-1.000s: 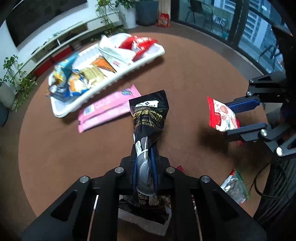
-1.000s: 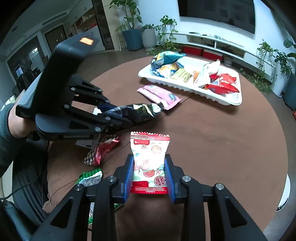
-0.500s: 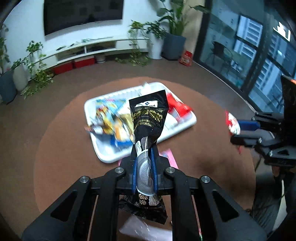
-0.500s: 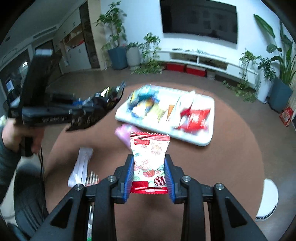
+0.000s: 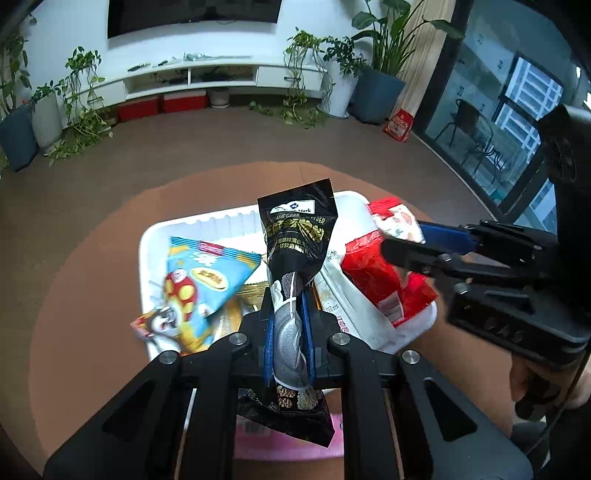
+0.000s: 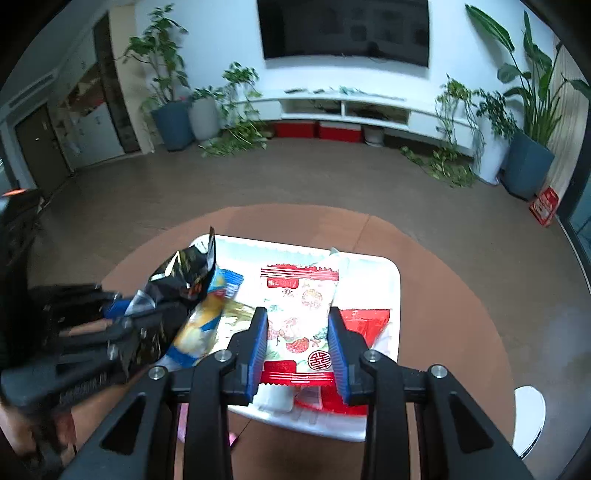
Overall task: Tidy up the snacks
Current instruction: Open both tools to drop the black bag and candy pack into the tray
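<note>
Far ahead of both tools, a dark television (image 6: 345, 31) hangs on the white wall above a long white shelf unit (image 6: 369, 105) — red boxes (image 6: 317, 130) sit beneath it. Potted plants (image 6: 166, 88) flank the shelf; a glass door (image 5: 517, 110) stands to the right.

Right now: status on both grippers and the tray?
Left gripper shut on black packet. Right gripper shut on strawberry packet. Both over white tray, already crowded.

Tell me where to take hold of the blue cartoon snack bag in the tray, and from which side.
Grip the blue cartoon bag by its flat crimped top edge, which sticks up toward the tray's far left corner. Come from above on the left, where no other pack covers it; its lower end is tucked among packs, so it probably offers less to pinch.
</note>
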### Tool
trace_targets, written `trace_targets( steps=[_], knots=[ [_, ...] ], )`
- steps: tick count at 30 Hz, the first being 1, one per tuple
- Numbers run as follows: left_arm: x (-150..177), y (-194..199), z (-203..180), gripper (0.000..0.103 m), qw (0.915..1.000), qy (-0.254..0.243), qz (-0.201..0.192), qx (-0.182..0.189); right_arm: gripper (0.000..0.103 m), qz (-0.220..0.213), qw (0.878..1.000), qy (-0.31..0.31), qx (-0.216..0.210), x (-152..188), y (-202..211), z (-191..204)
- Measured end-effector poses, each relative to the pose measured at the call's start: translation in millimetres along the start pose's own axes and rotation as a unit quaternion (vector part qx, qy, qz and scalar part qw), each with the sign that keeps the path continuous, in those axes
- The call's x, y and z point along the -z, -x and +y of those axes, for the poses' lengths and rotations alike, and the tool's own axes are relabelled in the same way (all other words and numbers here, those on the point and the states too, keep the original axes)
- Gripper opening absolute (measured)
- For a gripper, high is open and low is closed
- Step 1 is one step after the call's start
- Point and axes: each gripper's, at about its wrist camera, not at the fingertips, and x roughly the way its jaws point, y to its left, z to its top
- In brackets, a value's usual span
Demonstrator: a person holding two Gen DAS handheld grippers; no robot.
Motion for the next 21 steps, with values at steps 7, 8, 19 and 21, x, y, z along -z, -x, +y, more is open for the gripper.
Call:
trace_targets(
  steps=[7, 8, 19, 21],
  knots=[
    [5, -54, -7, 0.013, 0.9991, 0.003, 0.037, -0.022, 0.034, 0.031, 0.999, 0.011, 0.012, 6, -37, -1],
    [7, -60, -8, 0.013, 0.9989, 0.005, 0.039, -0.026, 0.034, 0.032, 0.999, 0.012, 0.014, 7, -40, -1],
    [12, -82, -14, 0.085, 0.9983, 0.007, 0.037, -0.044, 0.038, 0.038, 0.998, 0.030, 0.034, 13, -47, 3],
    [12, -80, -14, 0.085, 0.9986, 0.008, 0.033, -0.042, 0.038, 0.036, 0.998, 0.030, 0.034, 13, -45, 2]
  ],
)
